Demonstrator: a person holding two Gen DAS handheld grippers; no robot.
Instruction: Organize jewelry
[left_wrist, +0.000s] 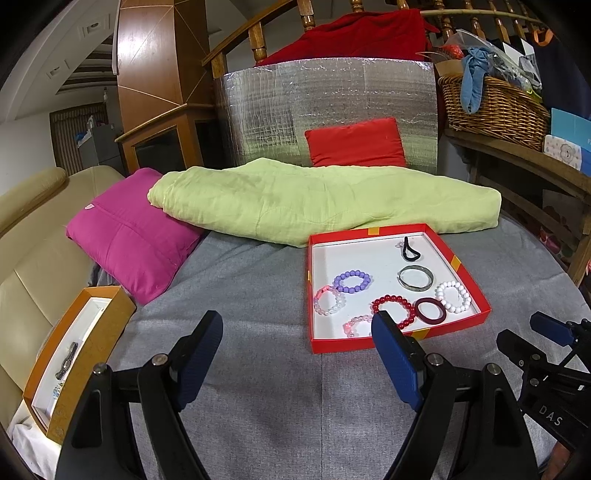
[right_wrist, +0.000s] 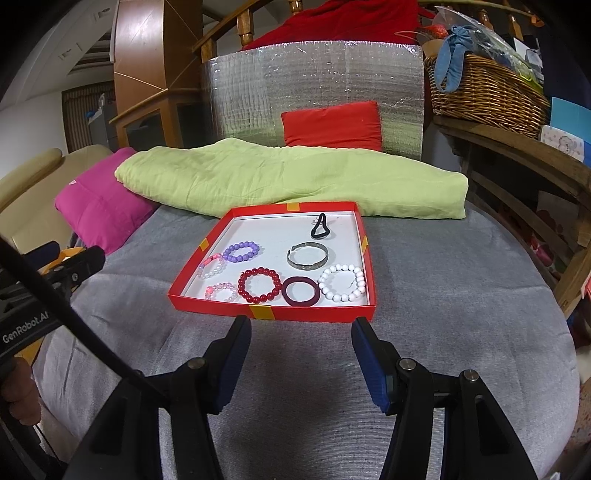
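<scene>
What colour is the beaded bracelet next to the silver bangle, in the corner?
White; the white beaded bracelet shows best in the right wrist view.

Bright, even, sharp; fisheye-bent edges, dark corners.

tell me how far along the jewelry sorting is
Early on. Done: a few pieces already lie in the orange box. In hand: nothing; the left gripper and right gripper are open and empty. Left: eight pieces remain in the red tray.

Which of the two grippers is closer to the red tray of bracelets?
The right gripper: it sits just short of the red tray's near wall, centred on it. The left gripper hangs off toward the tray's left side.
</scene>
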